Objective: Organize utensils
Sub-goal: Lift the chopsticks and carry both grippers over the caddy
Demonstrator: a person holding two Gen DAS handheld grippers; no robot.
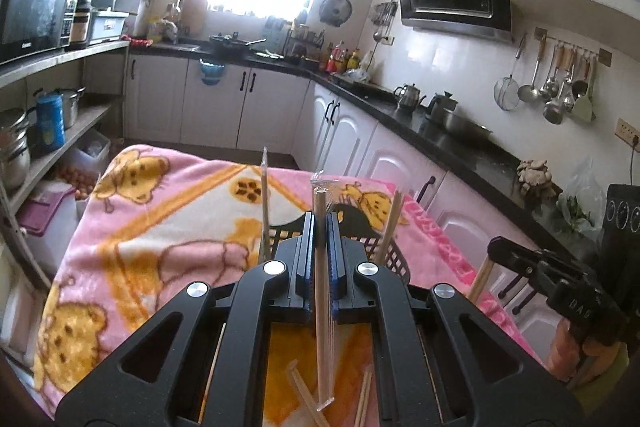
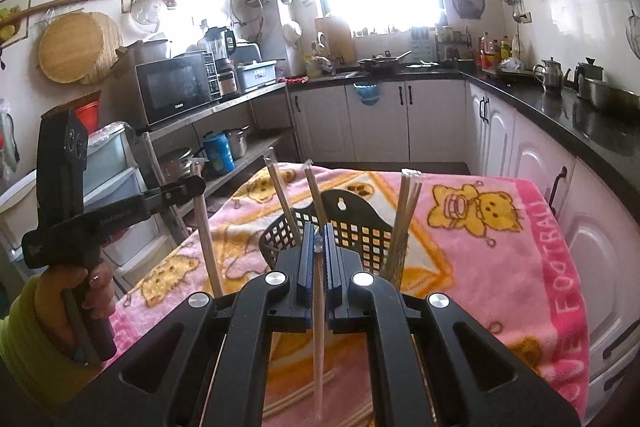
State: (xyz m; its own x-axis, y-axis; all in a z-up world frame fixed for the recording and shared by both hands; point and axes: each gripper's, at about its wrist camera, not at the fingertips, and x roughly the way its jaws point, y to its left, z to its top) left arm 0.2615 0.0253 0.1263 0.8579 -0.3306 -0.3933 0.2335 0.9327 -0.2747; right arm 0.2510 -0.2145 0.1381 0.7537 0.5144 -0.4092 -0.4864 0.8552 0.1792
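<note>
Left wrist view: left tongs (image 1: 320, 223) clenched on one wrapped chopstick pair (image 1: 322, 267), held upright between the blue pads; its top stands above the fingertips, its lower end hangs behind them over the pink blanket (image 1: 160, 211) covering the bench. Black basket (image 1: 394, 255), count 1, sits just ahead of the tongs. Two sticks visible standing in it here: one left of the tongs (image 1: 264, 195), one right (image 1: 390, 227). Loose sticks on the blanket below the tongs (image 1: 304, 395); exact count cannot be told. Right tongs (image 1: 496, 247) at the right edge, gripping a stick (image 1: 482, 277).

Right wrist view: right tongs (image 2: 318, 247) clenched on one wrapped pair (image 2: 319, 323), also upright. Basket (image 2: 360, 227) directly ahead, holding two single wrapped pairs at left (image 2: 280, 195) and one bundle at right (image 2: 404, 223). Left tongs (image 2: 198, 183) well to the left, grasping their stick (image 2: 206, 235); person's hand (image 2: 86, 291) on the handle.
</note>
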